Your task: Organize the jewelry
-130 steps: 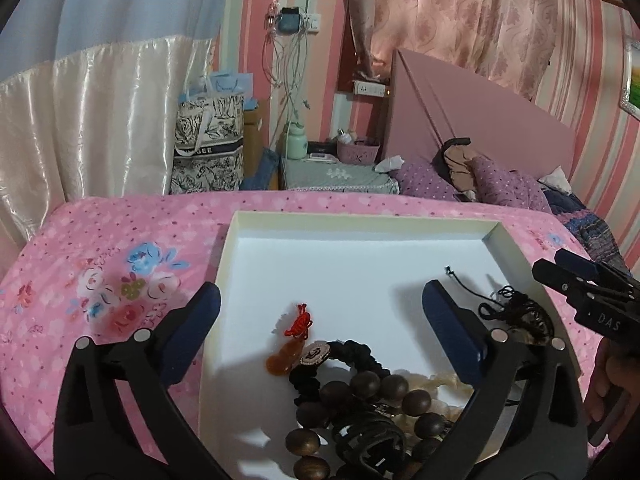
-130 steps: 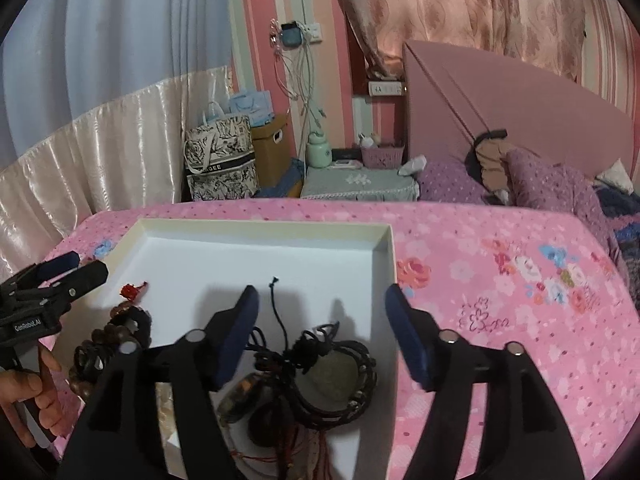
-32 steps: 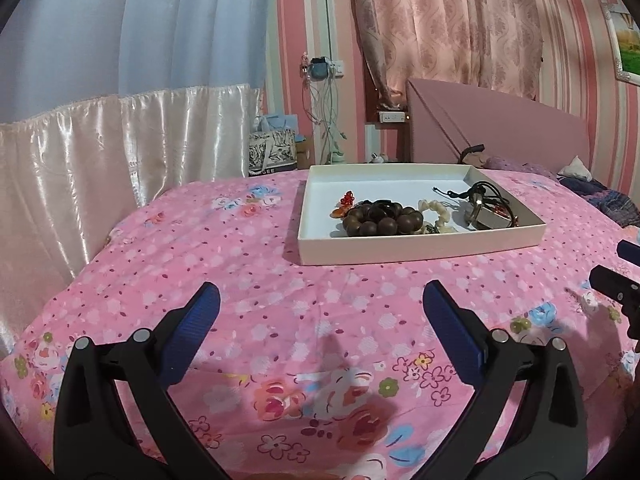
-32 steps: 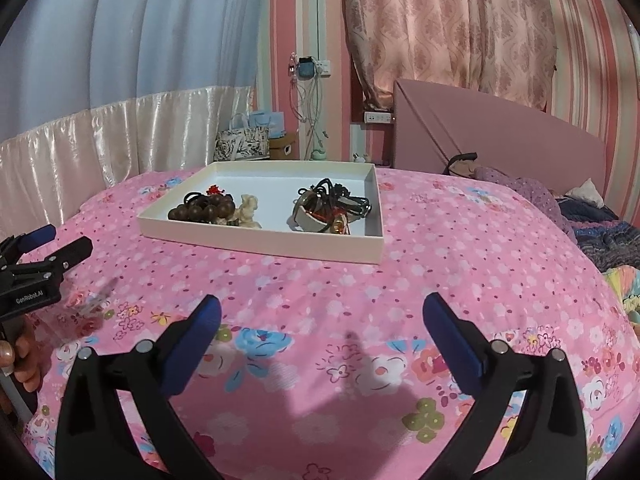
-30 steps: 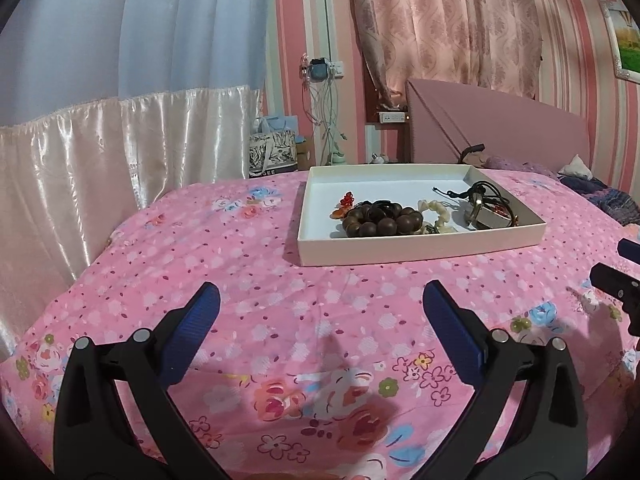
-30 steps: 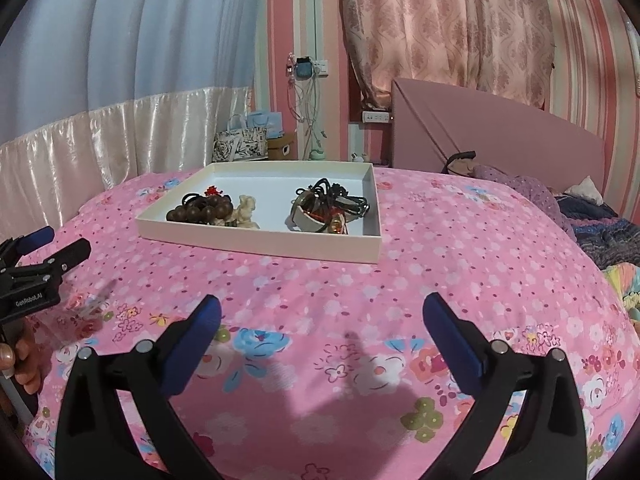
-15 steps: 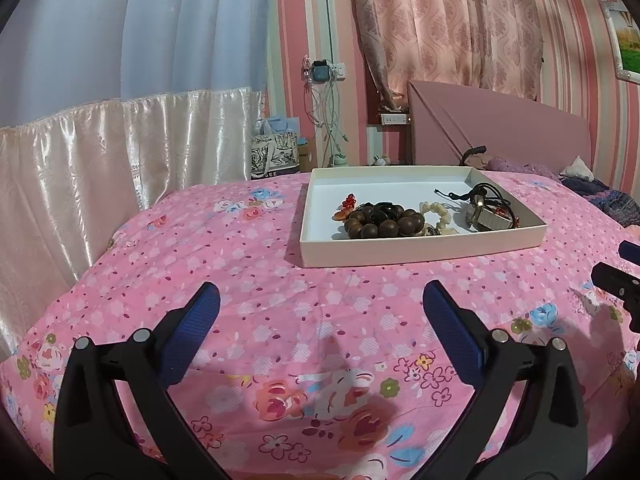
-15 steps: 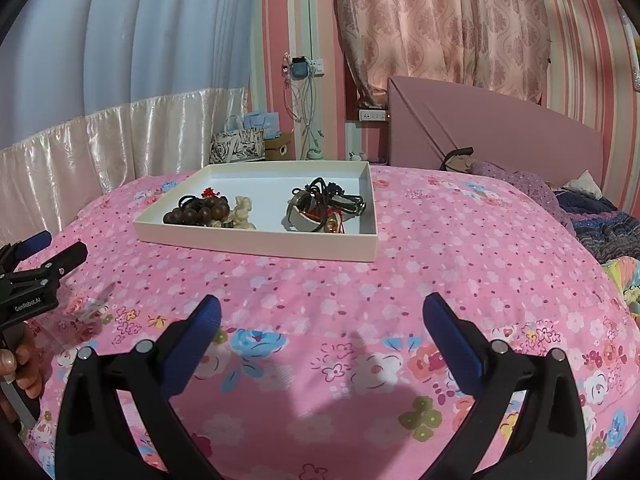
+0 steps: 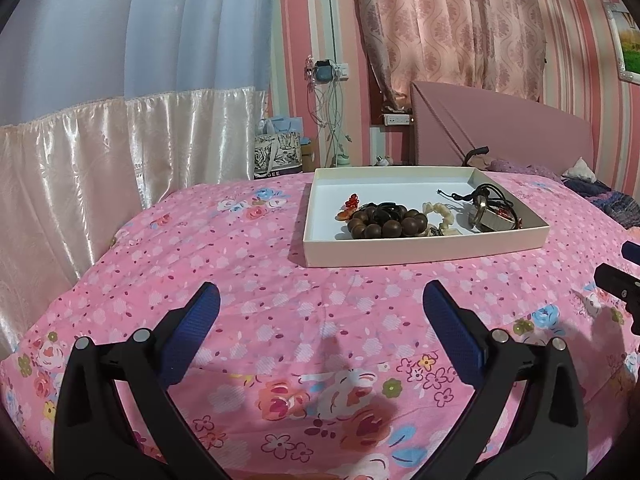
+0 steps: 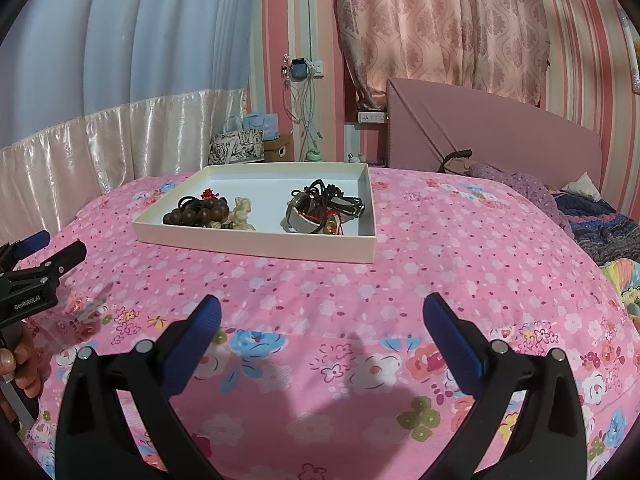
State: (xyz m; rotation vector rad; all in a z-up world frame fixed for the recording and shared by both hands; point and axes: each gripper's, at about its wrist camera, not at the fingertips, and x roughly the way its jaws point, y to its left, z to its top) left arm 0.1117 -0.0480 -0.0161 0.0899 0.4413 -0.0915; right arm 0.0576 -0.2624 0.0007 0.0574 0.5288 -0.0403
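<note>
Left claw (image 9: 320, 312) and right claw (image 10: 320, 320): both spread wide, empty, poised over the near edge of the floral bed cover (image 9: 248, 280). Farther in, mid-bed, the white tray (image 10: 256, 246) holds the wooden bead bracelet (image 9: 384, 224) and corded pieces (image 10: 326, 204). Only the right view shows a hand (image 10: 20, 364) on the left claw's handle.

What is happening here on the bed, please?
A person holds two grippers over a pink floral bedspread. The left gripper and the right gripper are both open and empty, well short of the white tray. In the tray lie a dark wooden bead bracelet, some pale beads and a tangle of black cords. Nothing is being handled at this moment.
</note>
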